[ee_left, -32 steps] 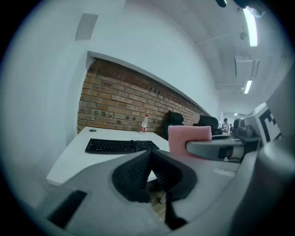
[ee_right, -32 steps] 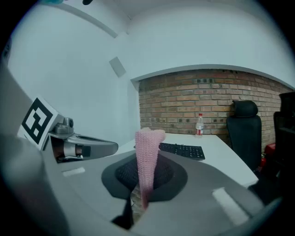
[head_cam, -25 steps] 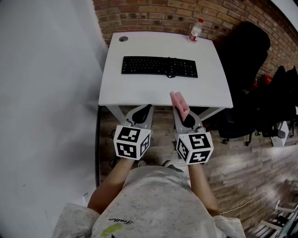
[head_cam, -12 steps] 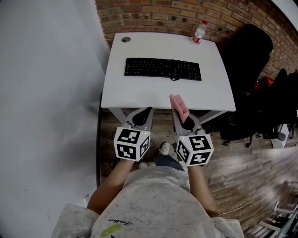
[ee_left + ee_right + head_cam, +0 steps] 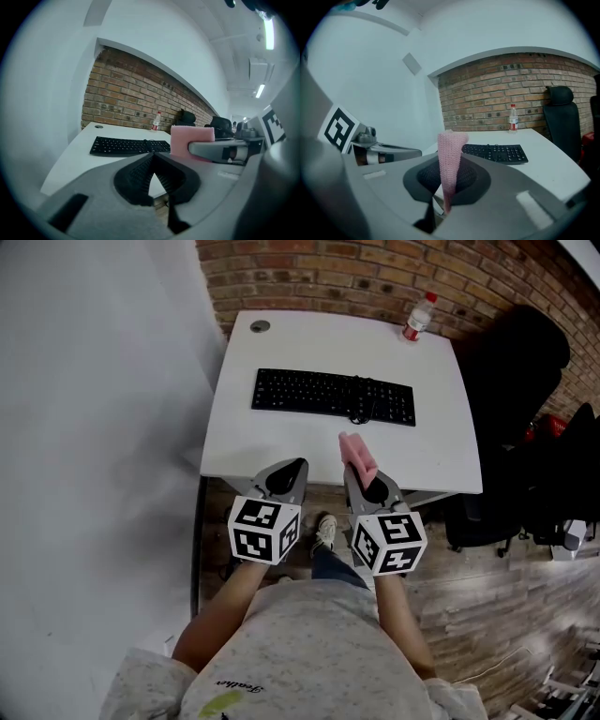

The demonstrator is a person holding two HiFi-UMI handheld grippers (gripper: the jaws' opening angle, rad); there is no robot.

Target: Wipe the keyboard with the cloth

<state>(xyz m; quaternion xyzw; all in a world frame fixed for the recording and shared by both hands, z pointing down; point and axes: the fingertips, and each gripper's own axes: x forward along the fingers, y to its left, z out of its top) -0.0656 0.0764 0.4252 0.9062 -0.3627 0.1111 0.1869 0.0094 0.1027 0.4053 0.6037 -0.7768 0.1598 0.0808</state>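
A black keyboard [image 5: 333,397] lies across the middle of a white desk [image 5: 281,442]; it also shows in the left gripper view as the keyboard [image 5: 129,146] and in the right gripper view as the keyboard [image 5: 496,153]. My right gripper [image 5: 360,459] is shut on a folded pink cloth [image 5: 357,453], held upright over the desk's near edge, short of the keyboard. The cloth [image 5: 450,161] sticks up from between the jaws. My left gripper [image 5: 286,474] is shut and holds nothing, level with the desk's front edge. The cloth [image 5: 191,140] appears to its right.
A plastic bottle [image 5: 418,316] with a red cap stands at the desk's far right corner. A round cable hole [image 5: 260,326] sits at the far left. A brick wall [image 5: 375,277] runs behind, a white wall [image 5: 94,427] at left, black office chairs [image 5: 525,399] at right.
Both grippers have come closer to the desk; the right one now carries the cloth over the desk's near edge. The person's foot has stepped forward under the desk.
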